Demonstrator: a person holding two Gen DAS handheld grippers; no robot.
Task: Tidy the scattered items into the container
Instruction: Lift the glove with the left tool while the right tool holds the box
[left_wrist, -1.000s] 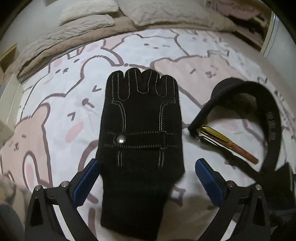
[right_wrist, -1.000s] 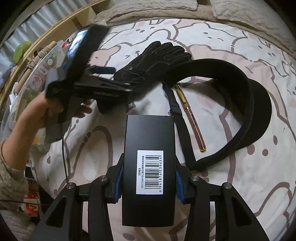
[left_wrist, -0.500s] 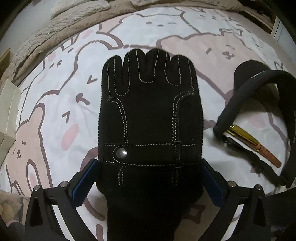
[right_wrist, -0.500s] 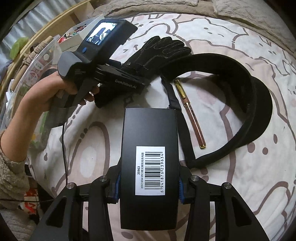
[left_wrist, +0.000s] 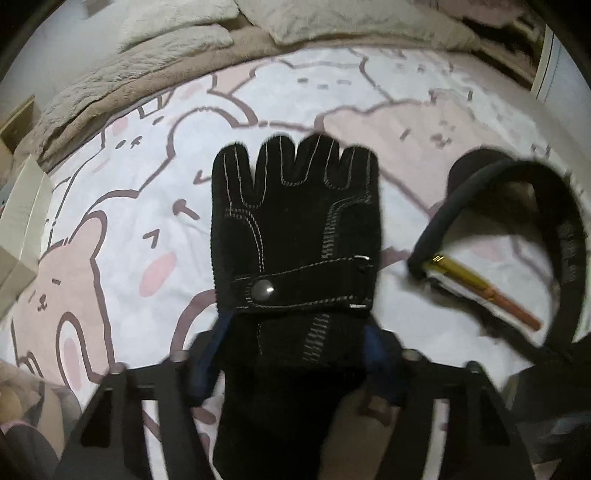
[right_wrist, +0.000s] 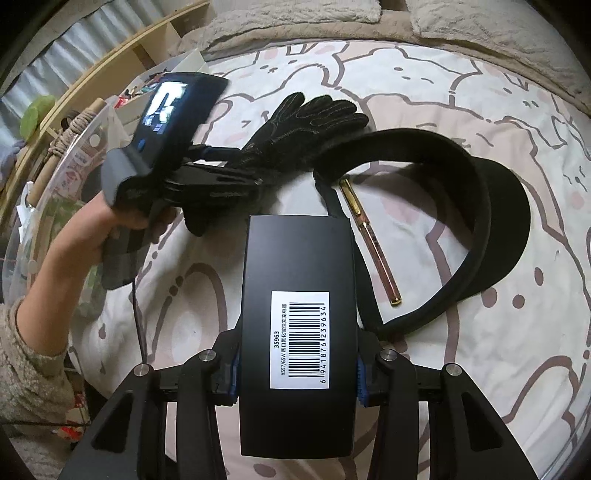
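- The left hand-held gripper (left_wrist: 295, 354) is clamped on the cuff end of the black glove (left_wrist: 295, 236), just behind its snap strap; the picture is blurred there, so the depth of the bite is unclear.
- The glove is limp: I judge the free finger end could droop and drag on the bed (left_wrist: 110, 221), or the cuff could slip out.
- Its long axis runs straight along the gripper, fingers pointing toward the pillow end of the bed.
- The right hand-held gripper (right_wrist: 297, 373) pinches a black box (right_wrist: 297, 295) by its long sides.
- A pen (right_wrist: 369, 240) and visor (right_wrist: 498, 221) lie toward the bed's right edge; no container is visible.
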